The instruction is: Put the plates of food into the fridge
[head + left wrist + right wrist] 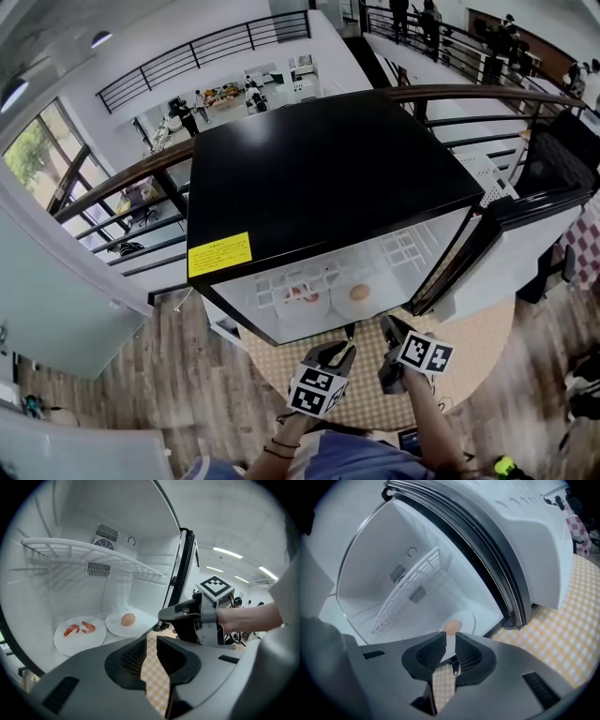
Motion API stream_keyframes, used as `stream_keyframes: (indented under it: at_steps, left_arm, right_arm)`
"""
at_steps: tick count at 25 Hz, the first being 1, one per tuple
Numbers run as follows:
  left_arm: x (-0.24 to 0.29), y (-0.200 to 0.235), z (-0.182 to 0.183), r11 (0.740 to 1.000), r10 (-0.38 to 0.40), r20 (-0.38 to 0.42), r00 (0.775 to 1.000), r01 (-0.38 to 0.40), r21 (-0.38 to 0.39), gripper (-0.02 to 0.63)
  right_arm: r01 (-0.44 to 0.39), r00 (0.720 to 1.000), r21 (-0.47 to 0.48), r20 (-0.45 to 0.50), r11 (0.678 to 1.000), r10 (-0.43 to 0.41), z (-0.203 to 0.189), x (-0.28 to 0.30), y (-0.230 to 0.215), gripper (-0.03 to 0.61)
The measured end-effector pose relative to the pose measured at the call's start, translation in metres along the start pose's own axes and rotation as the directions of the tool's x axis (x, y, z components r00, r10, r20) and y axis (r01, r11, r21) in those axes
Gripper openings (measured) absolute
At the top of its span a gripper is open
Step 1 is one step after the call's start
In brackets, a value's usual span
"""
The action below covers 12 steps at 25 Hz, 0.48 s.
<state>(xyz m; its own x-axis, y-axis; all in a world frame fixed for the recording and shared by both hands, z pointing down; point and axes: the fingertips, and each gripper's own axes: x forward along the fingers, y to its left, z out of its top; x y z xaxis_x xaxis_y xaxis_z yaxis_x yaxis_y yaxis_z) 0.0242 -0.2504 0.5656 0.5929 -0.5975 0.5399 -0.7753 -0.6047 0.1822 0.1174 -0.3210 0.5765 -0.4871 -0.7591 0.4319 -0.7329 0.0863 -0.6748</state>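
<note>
Two white plates lie on the floor of the open fridge (319, 178). The left one carries shrimp (79, 629) and the right one an egg (128, 619). From above, the shrimp plate (302, 300) and egg plate (358, 296) sit side by side just inside the opening. My left gripper (151, 639) hovers outside the front, its jaws a narrow gap apart with only checkered cloth showing between them. My right gripper (450, 639) is beside it (187, 616), also slightly apart and empty, pointing at the egg plate (461, 619).
The fridge door (511, 234) stands open to the right. A white wire shelf (89, 555) spans the fridge above the plates. The fridge stands on a round table with a yellow checkered cloth (375, 398). A railing (122, 183) runs behind it.
</note>
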Motion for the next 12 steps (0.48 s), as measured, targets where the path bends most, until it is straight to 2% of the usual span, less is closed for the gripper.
stream_keyframes:
  at_steps: [5, 12]
  left_arm:
    - [-0.014, -0.016, 0.011, 0.999, -0.018, 0.058, 0.998, 0.020, -0.033, 0.071]
    - [-0.043, -0.035, 0.013, 0.998, -0.004, 0.108, 0.994, 0.010, -0.058, 0.071]
  right_arm:
    - [-0.051, 0.998, -0.088, -0.032, 0.995, 0.049, -0.011, -0.033, 0.019, 0.055]
    - [-0.114, 0.993, -0.072, -0.037, 0.991, 0.111, -0.024, -0.085, 0.037, 0.043]
